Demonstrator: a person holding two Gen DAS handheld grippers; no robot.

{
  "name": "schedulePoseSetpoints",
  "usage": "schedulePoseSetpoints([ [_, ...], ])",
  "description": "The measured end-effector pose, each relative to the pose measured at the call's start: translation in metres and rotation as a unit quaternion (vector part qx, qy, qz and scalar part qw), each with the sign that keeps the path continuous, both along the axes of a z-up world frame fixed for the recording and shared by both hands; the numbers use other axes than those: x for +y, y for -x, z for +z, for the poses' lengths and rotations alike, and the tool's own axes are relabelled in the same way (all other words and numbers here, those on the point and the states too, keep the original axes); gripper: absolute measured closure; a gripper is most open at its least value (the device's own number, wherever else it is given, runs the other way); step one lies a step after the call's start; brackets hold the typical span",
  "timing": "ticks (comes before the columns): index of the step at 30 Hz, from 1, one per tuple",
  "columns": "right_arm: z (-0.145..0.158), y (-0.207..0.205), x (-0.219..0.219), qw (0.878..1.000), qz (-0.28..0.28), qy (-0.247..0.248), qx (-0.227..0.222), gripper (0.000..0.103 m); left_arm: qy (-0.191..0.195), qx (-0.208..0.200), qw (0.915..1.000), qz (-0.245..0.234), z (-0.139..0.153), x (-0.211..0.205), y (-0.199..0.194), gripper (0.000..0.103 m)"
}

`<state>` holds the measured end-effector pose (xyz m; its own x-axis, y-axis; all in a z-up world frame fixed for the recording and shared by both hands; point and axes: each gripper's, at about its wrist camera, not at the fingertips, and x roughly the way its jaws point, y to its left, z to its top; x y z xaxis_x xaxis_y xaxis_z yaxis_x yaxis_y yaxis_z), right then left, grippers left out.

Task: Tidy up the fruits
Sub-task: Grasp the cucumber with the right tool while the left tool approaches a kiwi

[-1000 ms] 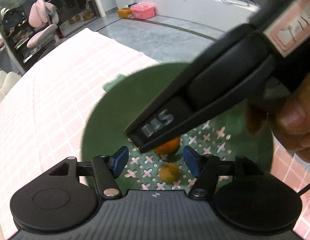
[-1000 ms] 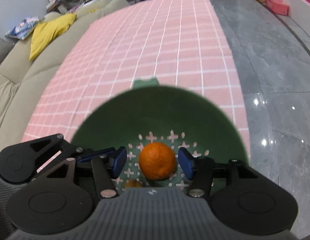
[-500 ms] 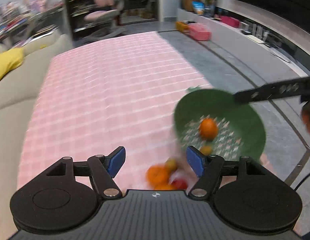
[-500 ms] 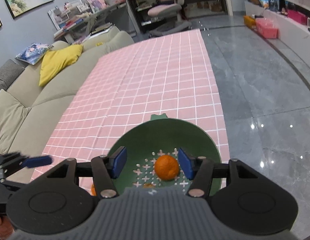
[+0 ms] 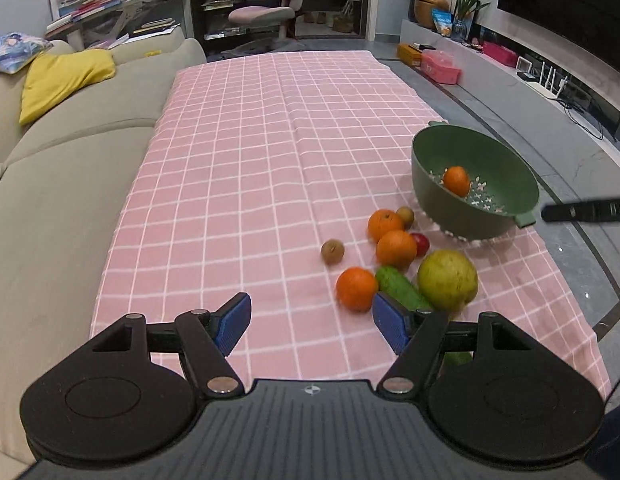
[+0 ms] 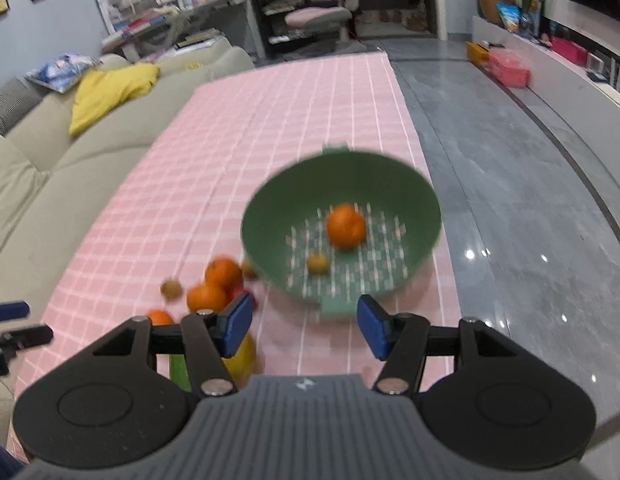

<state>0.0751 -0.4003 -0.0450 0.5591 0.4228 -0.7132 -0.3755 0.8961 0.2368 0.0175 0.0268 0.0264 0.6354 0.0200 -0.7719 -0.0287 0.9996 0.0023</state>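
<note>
A green colander (image 5: 506, 184) (image 6: 282, 208) stands at the right of the pink checked tablecloth. It holds an orange (image 5: 456, 180) (image 6: 346, 226) and a small brown fruit (image 6: 318, 263). Left of it lie three oranges (image 5: 396, 247), a large yellow-green fruit (image 5: 447, 279), a green cucumber (image 5: 402, 290), a red fruit (image 5: 421, 243) and two small brown fruits (image 5: 333, 251). My left gripper (image 5: 312, 326) is open and empty, near the pile's front. My right gripper (image 6: 303, 330) is open and empty, just short of the colander.
A beige sofa (image 5: 70, 152) with a yellow cushion (image 5: 62, 76) runs along the table's left side. Grey floor (image 6: 530, 200) lies to the right of the table. The far half of the tablecloth (image 5: 270, 120) holds no objects.
Both grippers have pulled back from over the colander toward the table's near end. The right gripper's orange now lies in the colander. The fruit pile has come into view.
</note>
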Motion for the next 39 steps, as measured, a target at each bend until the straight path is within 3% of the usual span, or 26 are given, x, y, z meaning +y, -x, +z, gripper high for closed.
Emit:
schedulePoseSetpoints([
  [5, -0.015, 0.030, 0.005, 1.000, -0.012, -0.001, 0.028, 0.037, 0.007, -0.002, 1.0000, 0.000, -0.019, 0.009, 0.010, 0.021],
  [9, -0.033, 0.035, 0.022, 0.999, 0.000, 0.018, 0.048, 0.037, 0.020, 0.021, 0.9994, 0.017, -0.035, 0.013, 0.005, 0.027],
  [13, -0.048, 0.030, 0.035, 0.997, 0.006, 0.037, 0.067, 0.037, 0.020, 0.011, 0.9997, 0.005, -0.038, 0.008, 0.000, 0.025],
  [16, -0.050, 0.034, 0.046, 0.996, 0.024, 0.023, 0.078, 0.037, 0.017, 0.022, 0.9996, 0.004, -0.045, 0.010, -0.007, 0.025],
  [25, -0.079, 0.045, 0.098, 0.989, 0.100, 0.047, 0.097, 0.038, 0.036, 0.022, 0.9989, 0.017, -0.049, 0.018, -0.029, 0.025],
  [27, -0.086, 0.045, 0.108, 0.988, 0.106, 0.054, 0.098, 0.043, 0.046, 0.024, 0.9984, 0.020, -0.050, 0.019, -0.032, 0.025],
  [29, -0.091, 0.041, 0.116, 0.988, 0.107, 0.059, 0.098, 0.055, 0.050, 0.027, 0.9982, 0.019, -0.051, 0.020, -0.034, 0.025],
  [33, -0.096, 0.036, 0.124, 0.987, 0.115, 0.055, 0.096, 0.066, 0.038, 0.029, 0.9988, 0.010, -0.057, 0.020, -0.039, 0.025],
  [36, -0.096, 0.040, 0.125, 0.985, 0.135, 0.068, 0.087, 0.067, 0.034, 0.035, 0.9988, 0.009, -0.064, 0.022, -0.048, 0.025],
  [39, -0.096, 0.043, 0.117, 0.982, 0.143, 0.068, 0.105, 0.067, 0.026, 0.034, 0.9991, -0.003, -0.071, 0.020, -0.060, 0.025],
])
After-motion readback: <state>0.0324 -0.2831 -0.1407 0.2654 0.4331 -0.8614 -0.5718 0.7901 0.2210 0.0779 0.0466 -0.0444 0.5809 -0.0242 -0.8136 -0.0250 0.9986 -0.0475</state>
